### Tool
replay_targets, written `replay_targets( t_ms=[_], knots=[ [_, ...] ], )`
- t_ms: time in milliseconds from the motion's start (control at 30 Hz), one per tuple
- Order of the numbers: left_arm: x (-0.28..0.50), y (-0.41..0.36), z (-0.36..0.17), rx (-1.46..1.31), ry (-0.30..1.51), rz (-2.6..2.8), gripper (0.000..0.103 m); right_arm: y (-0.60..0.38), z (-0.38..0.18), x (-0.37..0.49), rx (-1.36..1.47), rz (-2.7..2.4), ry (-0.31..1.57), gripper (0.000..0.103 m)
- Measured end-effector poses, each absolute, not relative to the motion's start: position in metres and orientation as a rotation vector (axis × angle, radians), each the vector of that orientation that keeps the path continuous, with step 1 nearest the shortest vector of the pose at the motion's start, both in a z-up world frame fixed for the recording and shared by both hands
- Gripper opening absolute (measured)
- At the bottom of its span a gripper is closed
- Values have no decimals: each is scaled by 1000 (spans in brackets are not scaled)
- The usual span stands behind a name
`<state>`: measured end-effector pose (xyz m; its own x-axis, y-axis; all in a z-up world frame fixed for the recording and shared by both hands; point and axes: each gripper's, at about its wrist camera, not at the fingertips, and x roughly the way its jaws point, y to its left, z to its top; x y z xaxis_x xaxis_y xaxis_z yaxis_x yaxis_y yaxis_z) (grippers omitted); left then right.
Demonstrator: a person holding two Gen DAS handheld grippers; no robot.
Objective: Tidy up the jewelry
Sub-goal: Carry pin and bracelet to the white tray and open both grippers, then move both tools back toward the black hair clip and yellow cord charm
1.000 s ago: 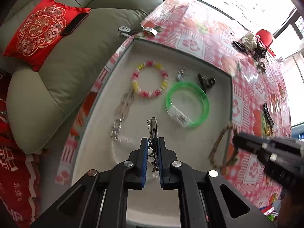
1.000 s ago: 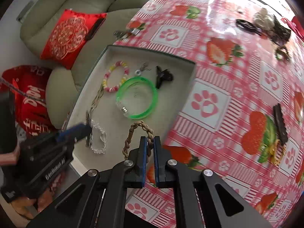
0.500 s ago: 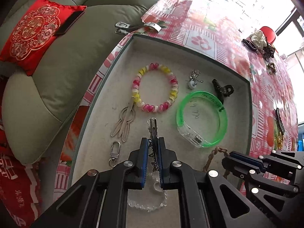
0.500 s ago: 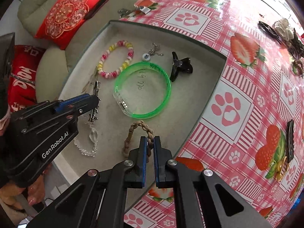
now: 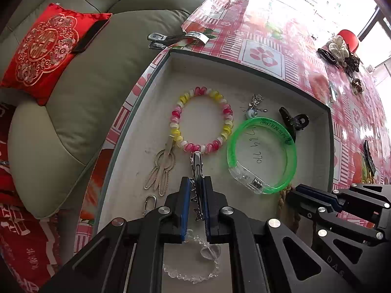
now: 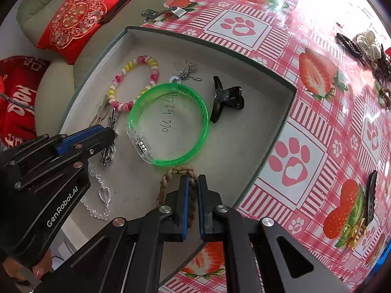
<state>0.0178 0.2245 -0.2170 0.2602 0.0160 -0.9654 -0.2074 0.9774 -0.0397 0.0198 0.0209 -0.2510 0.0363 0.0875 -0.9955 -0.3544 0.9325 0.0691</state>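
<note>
A shallow grey tray (image 5: 244, 63) (image 6: 207, 46) sits on the red checked tablecloth. My left gripper (image 5: 195, 183) (image 6: 107, 134) is shut on a silver toothed hair clip (image 5: 196, 163), whose tip nearly reaches the pink-yellow beaded bracelet (image 5: 202, 119). My right gripper (image 6: 191, 180) (image 5: 293, 190) is shut on a brown braided bracelet (image 6: 176, 171), low over the tray's near corner beside the green bangle (image 6: 168, 124) (image 5: 261, 153). A clear crystal bracelet (image 6: 97, 195) lies under the left gripper.
Also in the tray are a black claw clip (image 6: 227, 97), a silver charm chain (image 6: 185, 73), a gold ornament (image 5: 162, 168) and a carabiner (image 5: 149, 201). Hair accessories (image 6: 366, 46) lie at the table's far right. A sofa with a red cushion (image 5: 46, 51) borders the tray's left.
Both grippers have come down closer to the tray, each with its item still held. The braided bracelet moved from over the tray's rim to inside it; the clip moved toward the beaded bracelet.
</note>
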Motion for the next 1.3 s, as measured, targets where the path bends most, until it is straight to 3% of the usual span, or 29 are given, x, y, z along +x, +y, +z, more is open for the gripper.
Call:
replay_targets(
  t_ms=[167,233,367,533,1167,1233,1267,1300],
  knots=[
    [17,224,-215,-161,1301,158,16,22,-251,21,-204,355,1504,13],
    [17,223,-214,-158,1300,160,16,20,-250,20,-196,361,1502,21],
    [16,222,-212,-153,1298,163,16,17,-245,17,-186,370,1489,28],
    [14,221,-205,-141,1290,168,16,11,-227,15,-153,378,1455,52],
    [5,197,-189,-130,1312,156,16,-85,-183,1,60,168,1387,62],
    [5,187,-185,-115,1313,138,17,-100,-183,0,78,137,1387,67],
    [6,182,-184,-107,1315,129,33,-111,-182,-1,87,117,1384,68],
    [8,176,-182,-101,1322,122,90,-119,-181,-2,92,101,1380,68]
  ],
)
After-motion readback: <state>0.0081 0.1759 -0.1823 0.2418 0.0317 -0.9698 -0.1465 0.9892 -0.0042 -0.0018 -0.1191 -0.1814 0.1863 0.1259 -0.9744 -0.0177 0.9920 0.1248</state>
